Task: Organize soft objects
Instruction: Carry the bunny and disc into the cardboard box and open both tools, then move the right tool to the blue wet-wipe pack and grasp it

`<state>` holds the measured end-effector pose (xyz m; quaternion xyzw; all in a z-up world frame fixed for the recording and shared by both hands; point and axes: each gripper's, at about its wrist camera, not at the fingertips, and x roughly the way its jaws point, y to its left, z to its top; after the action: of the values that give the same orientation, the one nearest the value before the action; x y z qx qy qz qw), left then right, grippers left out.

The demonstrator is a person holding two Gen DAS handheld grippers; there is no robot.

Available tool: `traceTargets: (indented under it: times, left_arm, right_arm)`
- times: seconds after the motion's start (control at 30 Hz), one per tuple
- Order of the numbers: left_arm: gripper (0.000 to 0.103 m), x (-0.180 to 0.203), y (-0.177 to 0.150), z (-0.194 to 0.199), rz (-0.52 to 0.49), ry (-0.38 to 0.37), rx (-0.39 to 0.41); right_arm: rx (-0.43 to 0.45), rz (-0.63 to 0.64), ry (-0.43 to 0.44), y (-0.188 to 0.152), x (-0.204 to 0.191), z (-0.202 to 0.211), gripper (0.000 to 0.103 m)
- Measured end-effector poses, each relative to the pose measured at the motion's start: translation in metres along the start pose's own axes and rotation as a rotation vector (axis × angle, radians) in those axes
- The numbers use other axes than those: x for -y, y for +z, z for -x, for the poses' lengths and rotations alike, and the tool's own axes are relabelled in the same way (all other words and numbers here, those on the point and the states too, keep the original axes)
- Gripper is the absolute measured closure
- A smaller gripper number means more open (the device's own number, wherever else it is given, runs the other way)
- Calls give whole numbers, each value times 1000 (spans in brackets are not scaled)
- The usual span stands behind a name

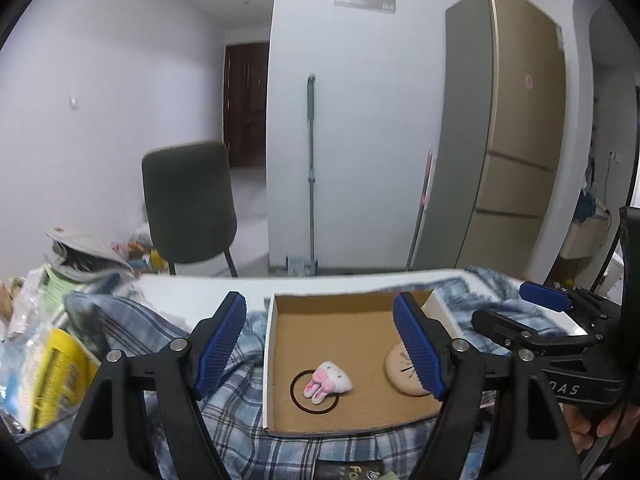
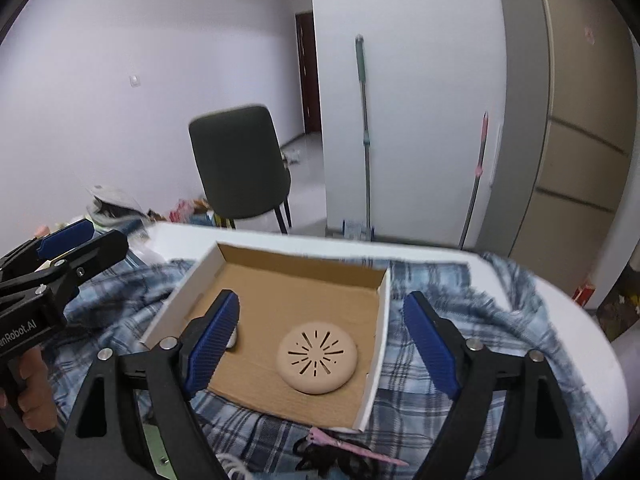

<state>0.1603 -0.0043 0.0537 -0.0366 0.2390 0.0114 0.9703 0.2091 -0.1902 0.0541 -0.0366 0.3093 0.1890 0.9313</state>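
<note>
Left wrist view first: left gripper (image 1: 320, 344) spread wide, nothing between the blue pads, hanging above the cardboard box (image 1: 269, 360). Straight ahead and below, inside the box, a bunny hair tie (image 1: 329, 378) with its black loop flat on the cardboard floor; ears pointing toward the camera and a little left, so long axis roughly in line with the reach. Sitting close to midway between the fingers, slightly toward the right one. Off to the right, half hidden behind the right finger, a round beige pad (image 1: 402, 370), near the bunny but not touching it. Box resting on a plaid shirt (image 1: 240, 404) spread over the white table (image 1: 192, 292). Right gripper (image 1: 544, 312) poking in from the right edge, seen side-on, looks parted with nothing held.

Over to the right wrist view: right gripper (image 2: 320, 344) also released and wide, empty. Round beige pad (image 2: 317, 362) dead ahead and just below, lying flat, almost centred between the fingers and near the box's right wall (image 2: 380, 344). A sliver of the bunny peeping out behind the left finger. Closer in, outside the box on the plaid shirt (image 2: 440, 432), a pink hair clip (image 2: 352, 446) lying across, tip to the right, beside something dark and tangled, too blurred to name. Left gripper (image 2: 60, 248) at the left edge, side-on, seemingly parted

Judging the pairing: bunny better placed for the left, beige pad for the right
</note>
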Motion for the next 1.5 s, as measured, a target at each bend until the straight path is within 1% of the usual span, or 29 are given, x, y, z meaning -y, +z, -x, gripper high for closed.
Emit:
traceTargets:
  times: [0.1,0.2,0.3,0.37,0.4,0.5,0.63,0.73,0.83,1.0,1.17,1.27,1.33,1.4,1.5]
  left_arm:
    - [25,2,5,30,-4,-20,44]
    - [25,7,2,56,-26,-26,82]
    - [25,10,-7,78,-40,-41,78]
    - [25,11,-17,91,-44,-59,74]
    - [25,13,-22,96,-51,-59,73]
    - [17,13,-39,107,-61,-74,68]
    - [17,8,-60,116,-50,-101,80]
    - [16,6,-73,113,-76,-79,92]
    - [15,3,-84,103,-74,-85,76]
    - [14,-6,-98,82,-39,-90,41]
    - [14,-4,-110,67,-76,-67,15]
    - [14,-3,-112,60,-86,-73,-9]
    - [13,-3,-113,60,-88,-72,-5]
    - [13,-3,-114,62,-89,-74,2]
    - [13,-4,-114,65,-86,-74,20]
  right_arm:
    - [57,9,-7,3,-2,31,16]
    - [104,10,-8,-1,-3,57,16]
    - [127,6,-7,-11,-4,75,16]
    - [127,1,-1,-20,-4,83,16]
    - [124,-1,2,-24,-4,84,16]
    - [118,-15,9,-38,-1,88,16]
    - [93,-28,6,-55,4,83,16]
    - [77,-31,5,-67,6,79,16]
    - [65,-26,-5,-73,9,71,16]
    - [12,-27,-14,-84,15,55,16]
    - [-53,-12,-14,-91,17,38,16]
    - [-120,4,-4,-97,15,26,16]
    - [-169,8,7,-101,13,18,16]
    - [-220,26,-6,-106,11,9,16]
    - [-258,41,-4,-112,9,1,16]
